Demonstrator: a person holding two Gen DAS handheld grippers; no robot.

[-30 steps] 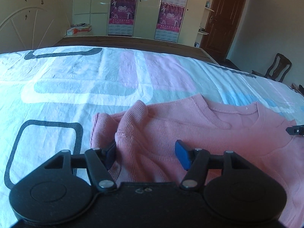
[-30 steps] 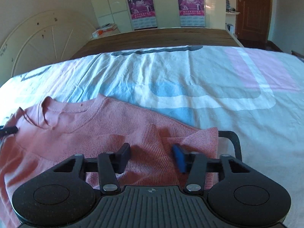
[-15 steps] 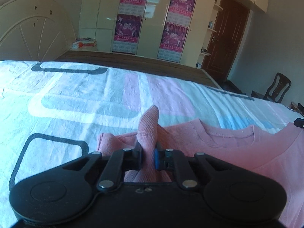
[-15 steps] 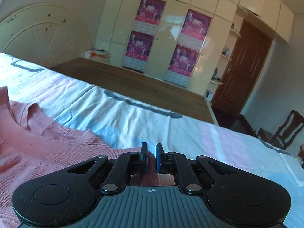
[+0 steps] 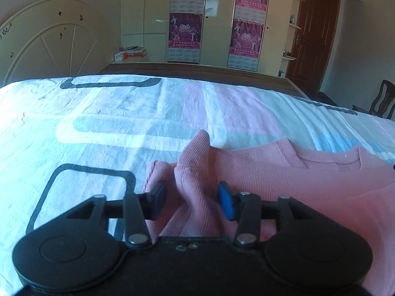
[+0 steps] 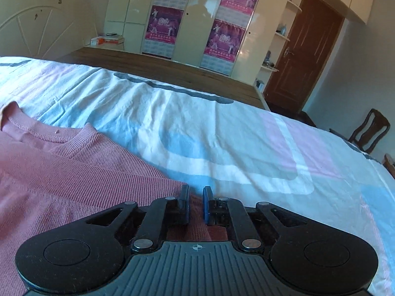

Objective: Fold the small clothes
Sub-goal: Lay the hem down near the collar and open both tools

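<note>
A pink knit sweater (image 5: 284, 180) lies flat on the patterned bed sheet (image 5: 123, 123), neckline toward the far side. My left gripper (image 5: 191, 192) sits at its left shoulder. Its jaws are opening, and a raised ridge of sleeve cloth (image 5: 195, 153) stands between them, with neither pad pressing on it. In the right wrist view the sweater (image 6: 74, 172) fills the lower left. My right gripper (image 6: 196, 192) is pinched on the sweater's right edge, with pink cloth in the narrow gap. Its jaws are just easing apart.
The sheet (image 6: 222, 148) stretches wide beyond the sweater. A wooden bed frame edge (image 5: 197, 71), a cream wardrobe with purple posters (image 5: 246, 24), a brown door (image 6: 303, 61) and a chair (image 6: 370, 133) stand behind. A curved headboard (image 5: 49, 44) is at the left.
My left gripper closed on the sleeve fold, lifted it, and now has parted again, leaving the fold standing. My right gripper closed on the sweater's right edge and swung its view rightward.
</note>
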